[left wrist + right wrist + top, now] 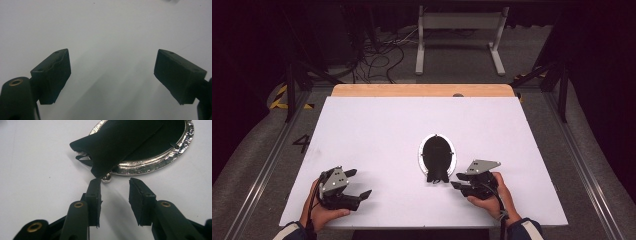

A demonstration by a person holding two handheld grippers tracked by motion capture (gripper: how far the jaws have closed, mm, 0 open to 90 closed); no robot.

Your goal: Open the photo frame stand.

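The right gripper (115, 182) is hovering with jaws apart and nothing between them, just short of one oval silver-rimmed picture frame (160, 161) lying face-down, its black flap-like back stand (117, 142) hiding much of the backing. Well aside, the left gripper (112, 72) is standing wide apart over the bare white table (107, 30).

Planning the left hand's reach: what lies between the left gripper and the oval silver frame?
Nothing: in the high view, bare white table separates the left gripper from the oval silver frame.
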